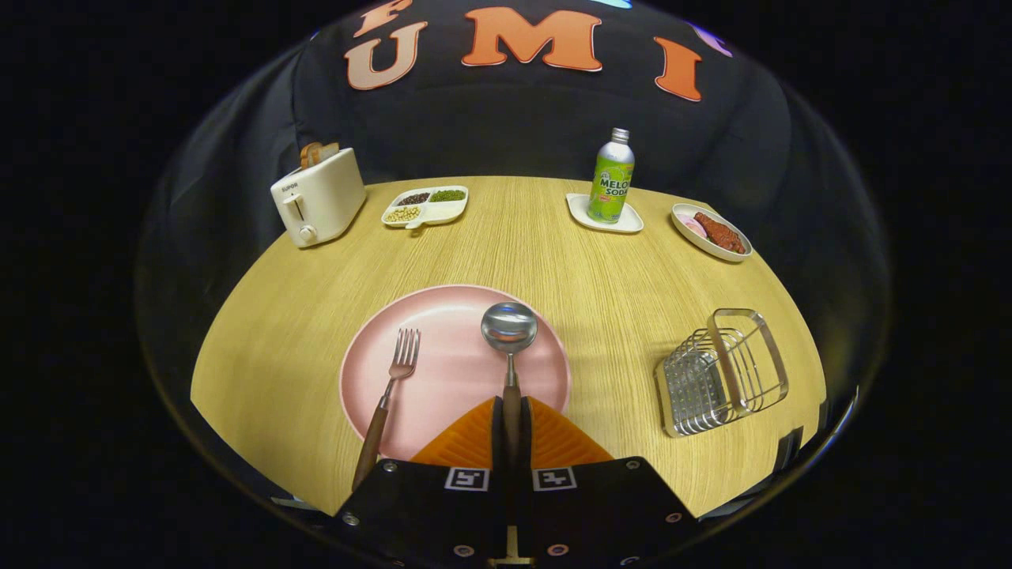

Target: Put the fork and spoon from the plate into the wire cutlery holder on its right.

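So the gripper (511, 423) is clamped on the spoon (509, 348), both fingers squeezing its brown wooden-looking handle, with the shiny round steel bowl sticking out just ahead over the plate (451, 316). The plate is round, matte pink, sitting on a pale wood-grain table (553, 253). One fork (387, 403) lies on the plate's left side, four tines, same brown handle hanging off the near rim. To the right of the plate, well apart, is the holder (721, 371), made of thin chrome wires with a rounded rectangular top frame.

Further back: one cream toaster (318, 197) with bread poking out, one white divided tray (427, 205) with three kinds of beans, one green bottle (611, 178) with a metal cap reading "MELON SODA" on a small white square dish (581, 212), and one oval bowl (710, 231) of meat.
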Motion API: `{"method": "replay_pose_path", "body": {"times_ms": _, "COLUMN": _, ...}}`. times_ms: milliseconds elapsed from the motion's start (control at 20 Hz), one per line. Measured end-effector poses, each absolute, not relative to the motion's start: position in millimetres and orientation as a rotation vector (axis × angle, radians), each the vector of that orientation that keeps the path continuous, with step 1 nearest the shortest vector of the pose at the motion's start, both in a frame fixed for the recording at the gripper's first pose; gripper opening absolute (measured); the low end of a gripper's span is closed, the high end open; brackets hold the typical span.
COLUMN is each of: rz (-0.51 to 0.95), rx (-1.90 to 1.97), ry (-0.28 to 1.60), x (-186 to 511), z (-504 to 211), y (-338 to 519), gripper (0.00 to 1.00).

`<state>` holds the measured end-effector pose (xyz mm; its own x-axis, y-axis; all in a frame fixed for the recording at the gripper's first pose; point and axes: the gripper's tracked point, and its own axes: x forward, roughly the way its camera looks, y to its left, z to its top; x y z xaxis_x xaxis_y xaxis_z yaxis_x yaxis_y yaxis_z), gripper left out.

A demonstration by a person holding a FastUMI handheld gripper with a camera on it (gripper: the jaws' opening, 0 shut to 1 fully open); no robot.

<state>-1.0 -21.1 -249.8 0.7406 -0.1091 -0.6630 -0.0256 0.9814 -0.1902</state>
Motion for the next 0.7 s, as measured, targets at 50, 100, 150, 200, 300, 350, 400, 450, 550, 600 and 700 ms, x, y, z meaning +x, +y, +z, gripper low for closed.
{"method": "replay_pose_path", "body": {"times_ms": 50, "rz": -0.040, "rx": -0.165, "ry": 0.752, "x": -2.7, "z": -242.5, "y": -21.1, "gripper": 0.06}}
{"method": "replay_pose_path", "body": {"times_ms": 100, "rz": -0.041, "rx": -0.147, "ry": 0.765, "x": -4.7, "z": -234.7, "y": -23.6, "gripper": 0.06}}
{"method": "replay_pose_path", "body": {"times_ms": 150, "rz": -0.040, "rx": -0.139, "ry": 0.773, "x": -6.2, "z": -226.3, "y": -27.0, "gripper": 0.06}}
{"method": "replay_pose_path", "body": {"times_ms": 200, "rz": -0.039, "rx": -0.134, "ry": 0.775, "x": -7.1, "z": -216.2, "y": -30.1, "gripper": 0.06}}
{"method": "replay_pose_path", "body": {"times_ms": 300, "rz": -0.035, "rx": -0.133, "ry": 0.779, "x": -9.2, "z": -198.4, "y": -37.8, "gripper": 0.06}}
{"method": "replay_pose_path", "body": {"times_ms": 350, "rz": -0.037, "rx": -0.137, "ry": 0.784, "x": -10.9, "z": -189.9, "y": -43.0, "gripper": 0.06}}
{"method": "replay_pose_path", "body": {"times_ms": 400, "rz": -0.040, "rx": -0.150, "ry": 0.782, "x": -11.6, "z": -181.6, "y": -49.5, "gripper": 0.06}}
{"method": "replay_pose_path", "body": {"times_ms": 450, "rz": -0.047, "rx": -0.170, "ry": 0.777, "x": -12.4, "z": -172.8, "y": -57.7, "gripper": 0.06}}
{"method": "replay_pose_path", "body": {"times_ms": 550, "rz": -0.063, "rx": -0.197, "ry": 0.780, "x": -14.8, "z": -160.3, "y": -73.4, "gripper": 0.06}}
{"method": "replay_pose_path", "body": {"times_ms": 600, "rz": -0.069, "rx": -0.198, "ry": 0.788, "x": -17.7, "z": -156.3, "y": -79.4, "gripper": 0.06}}
{"method": "replay_pose_path", "body": {"times_ms": 700, "rz": -0.089, "rx": -0.215, "ry": 0.804, "x": -20.8, "z": -148.2, "y": -95.6, "gripper": 0.06}}
